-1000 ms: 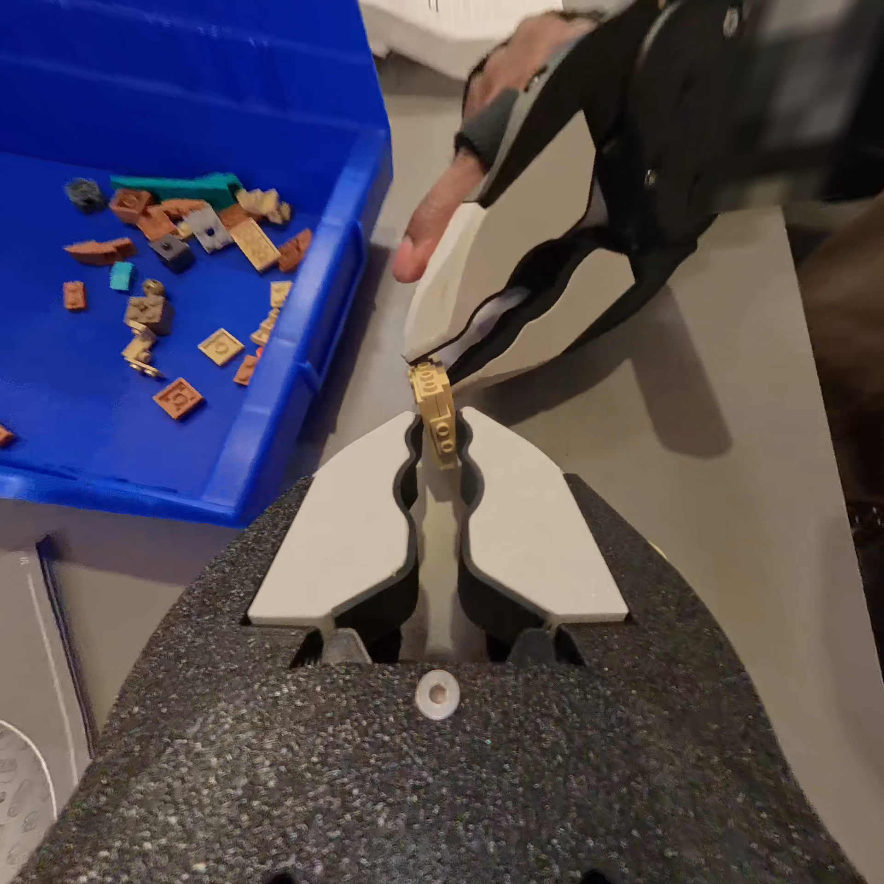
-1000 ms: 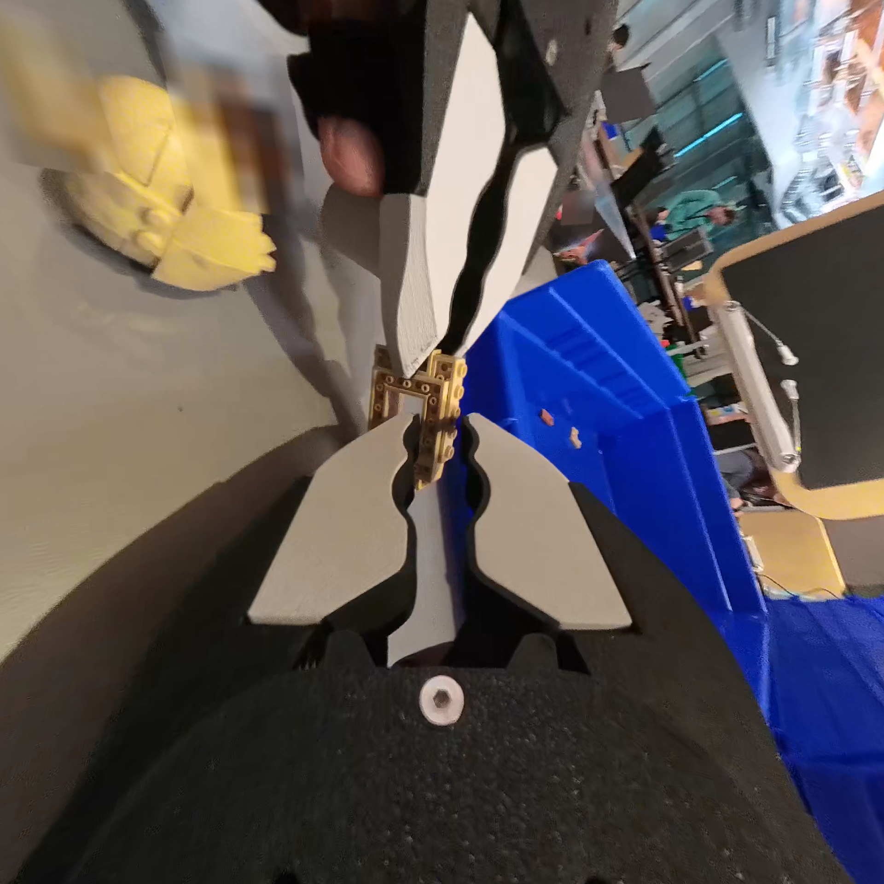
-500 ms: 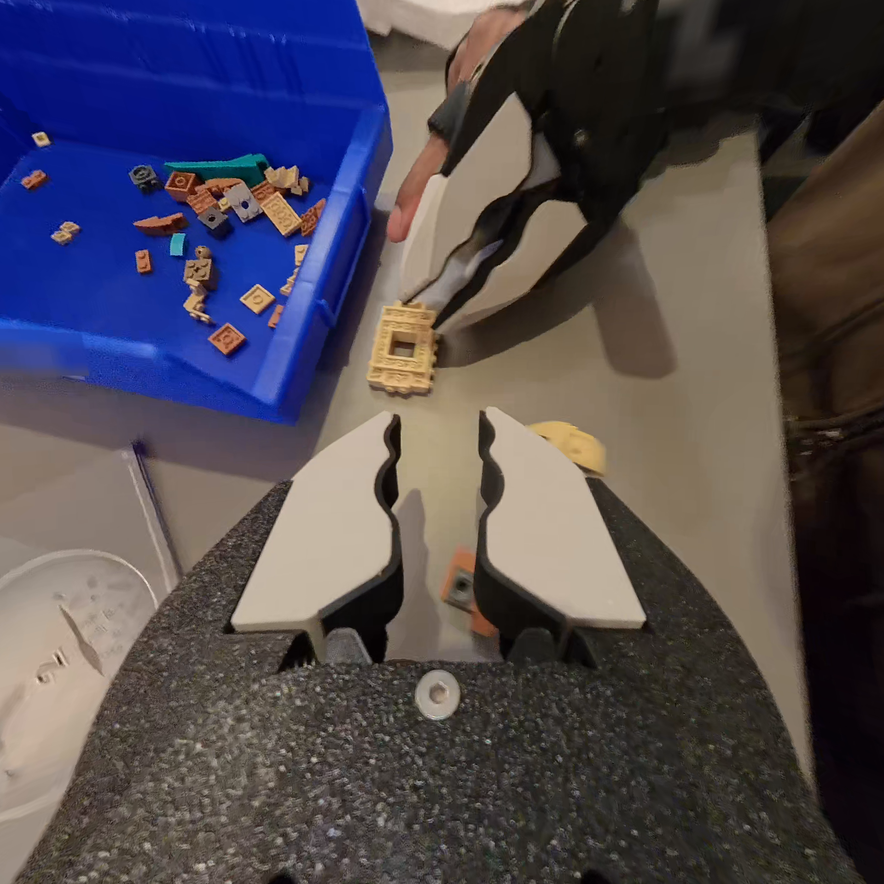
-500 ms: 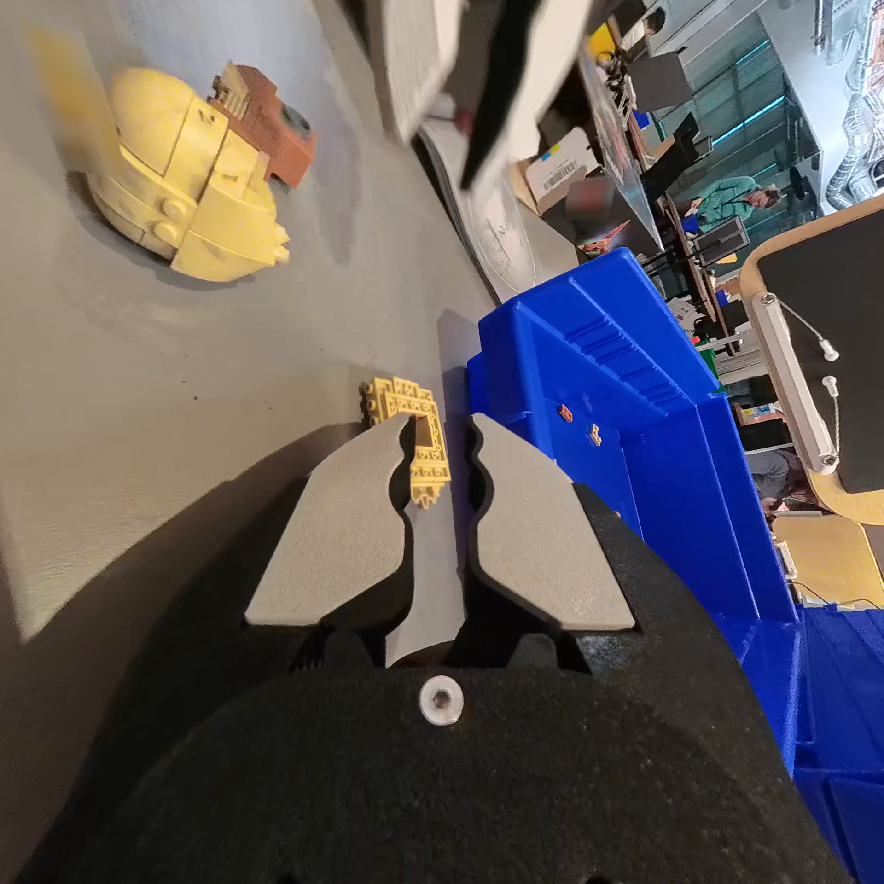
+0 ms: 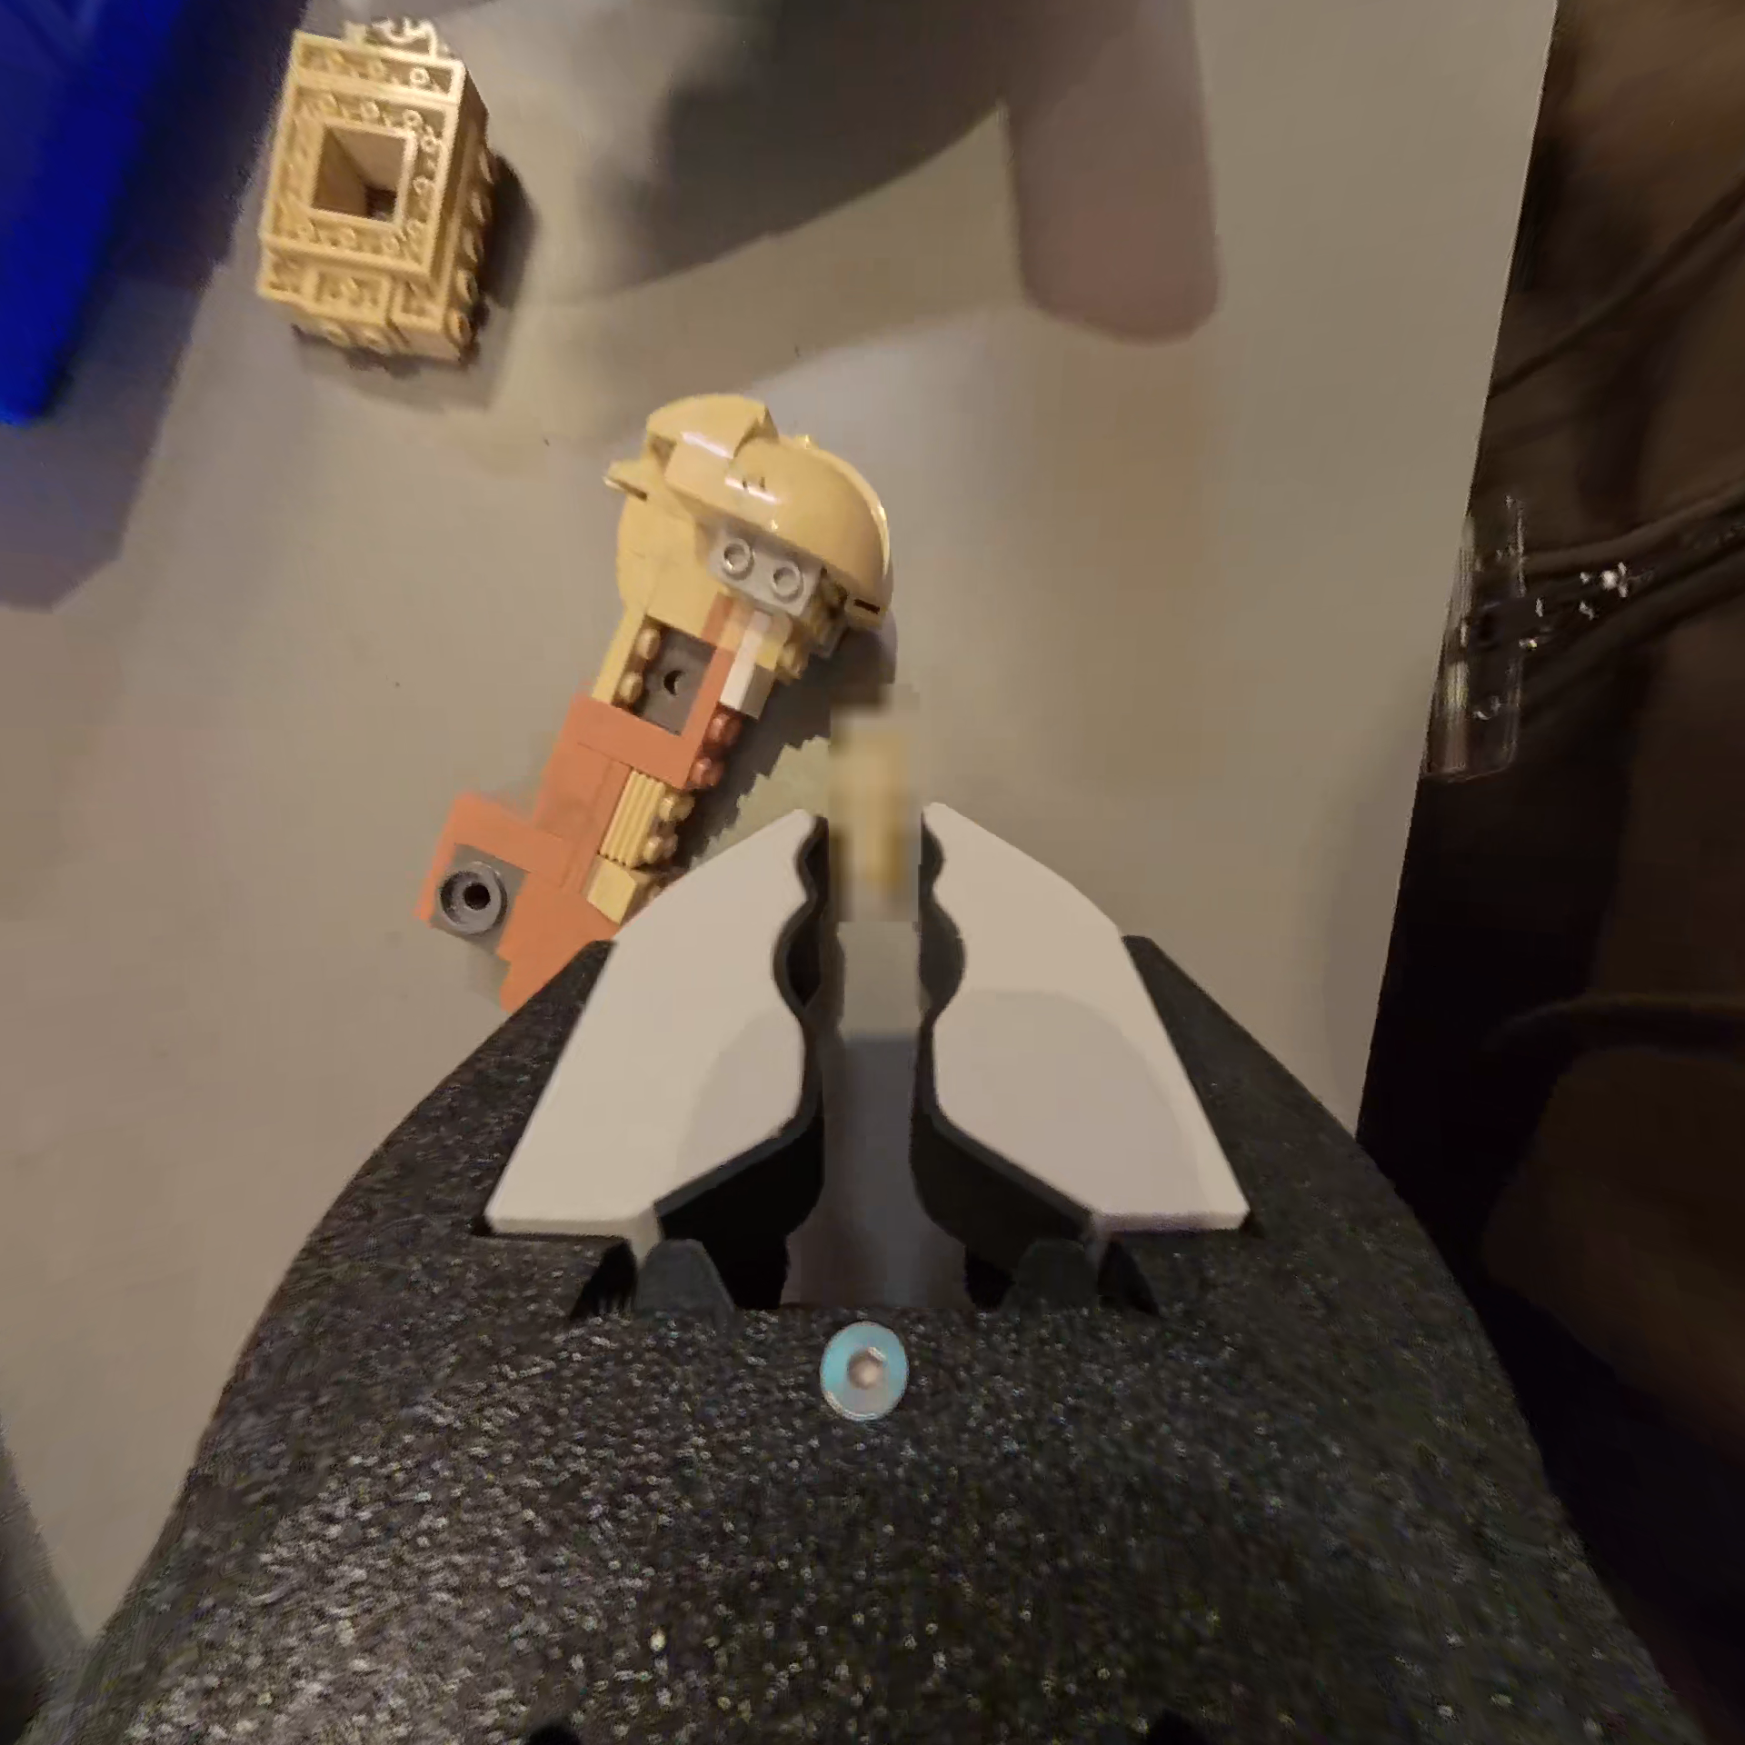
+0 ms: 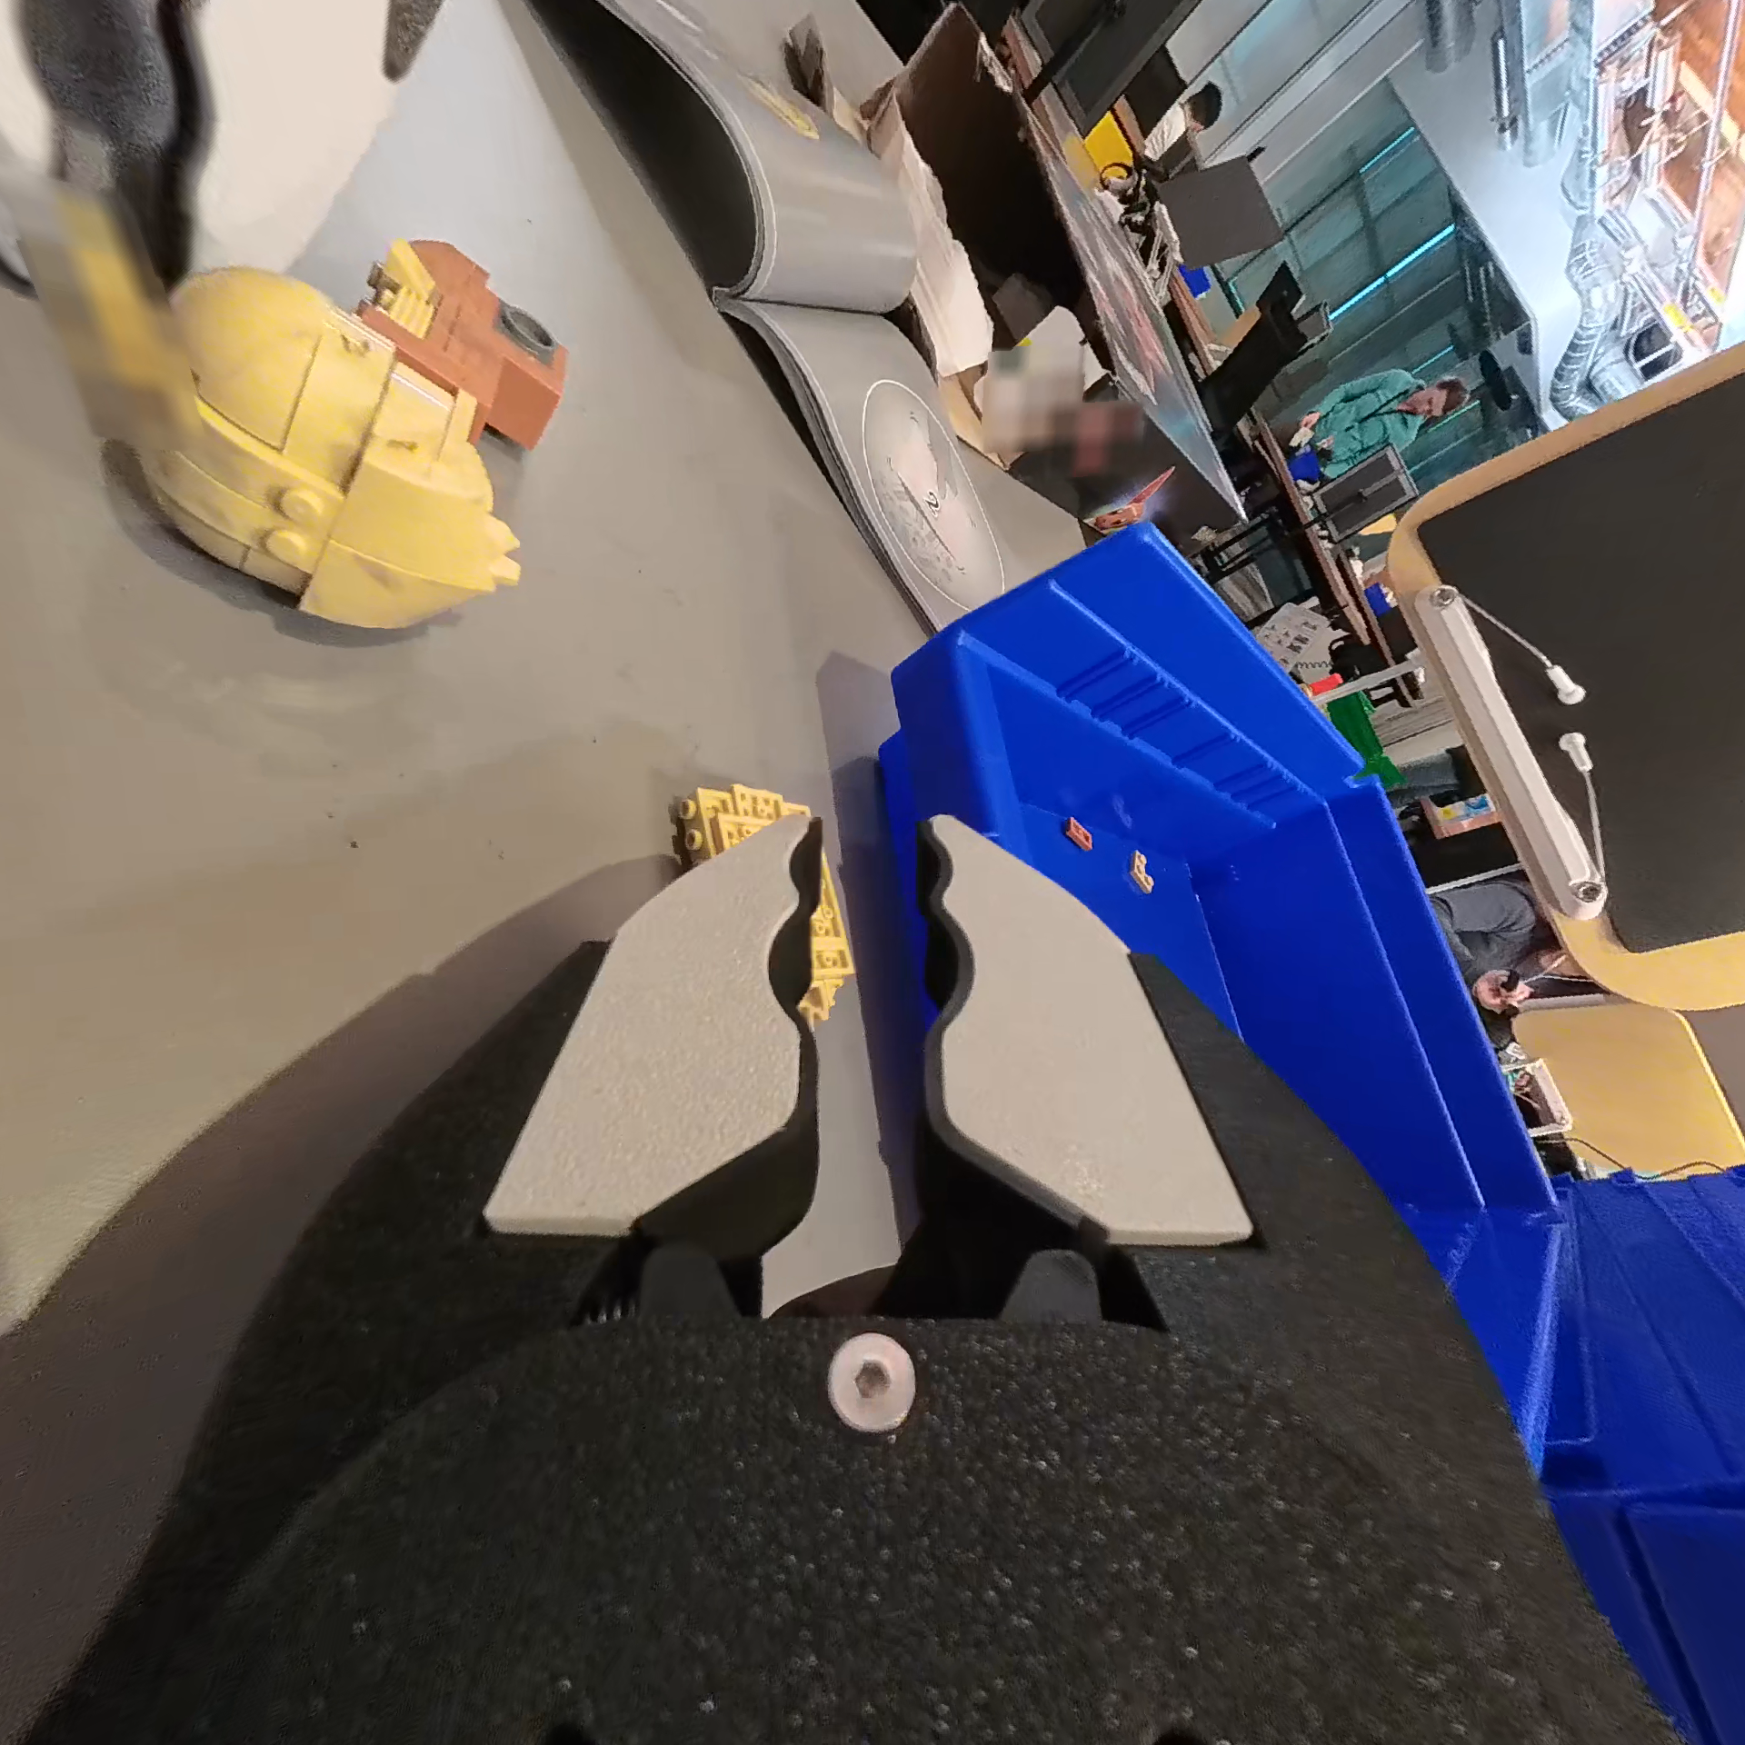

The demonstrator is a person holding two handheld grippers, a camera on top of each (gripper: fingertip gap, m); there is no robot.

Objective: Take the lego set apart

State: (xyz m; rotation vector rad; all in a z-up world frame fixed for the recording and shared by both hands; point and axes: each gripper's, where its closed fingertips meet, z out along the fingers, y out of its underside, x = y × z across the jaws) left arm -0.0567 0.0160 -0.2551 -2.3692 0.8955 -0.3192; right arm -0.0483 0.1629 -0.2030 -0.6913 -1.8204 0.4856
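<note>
Far left, a tan square frame (image 5: 378,179) lies flat beside the blue bin (image 5: 57,189). The right gripper (image 6: 864,831) hovers over it, fingers apart, gripping nothing. In the centre lies a tan-and-brown brick model (image 5: 680,680). Just right of it, the left gripper (image 5: 873,840) seems clamped on a blurred small tan piece (image 5: 873,803); a square, steady pinch suits it. Half a second ago these jaws stood wide and bare.

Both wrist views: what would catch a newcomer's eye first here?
The tan and brown brick model lies on the grey table ahead of the left gripper, which pinches a blurred tan piece. In the right wrist view, the blue bin stands beside the open right gripper, with a square tan frame at its fingertips.
</note>
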